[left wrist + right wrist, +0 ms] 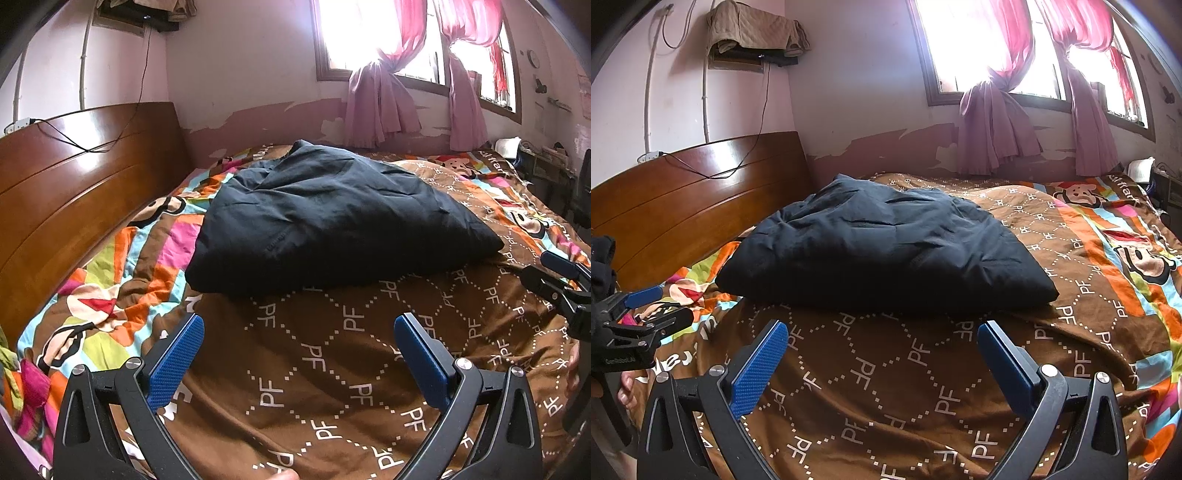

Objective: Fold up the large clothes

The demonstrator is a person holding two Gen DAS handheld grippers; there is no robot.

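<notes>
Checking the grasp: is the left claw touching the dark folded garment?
Apart. The left wrist view shows brown patterned bedspread between the open left claw and the dark folded garment.

Blown-out window (373, 33) backlight; dim foreground; fisheye-bent edges.

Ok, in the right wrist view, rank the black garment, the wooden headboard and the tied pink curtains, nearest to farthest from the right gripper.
1. The black garment: straight ahead of the open right gripper, bundled on the bedspread.
2. The wooden headboard: behind it, to the left.
3. The tied pink curtains: farthest, at the window, upper right.
</notes>
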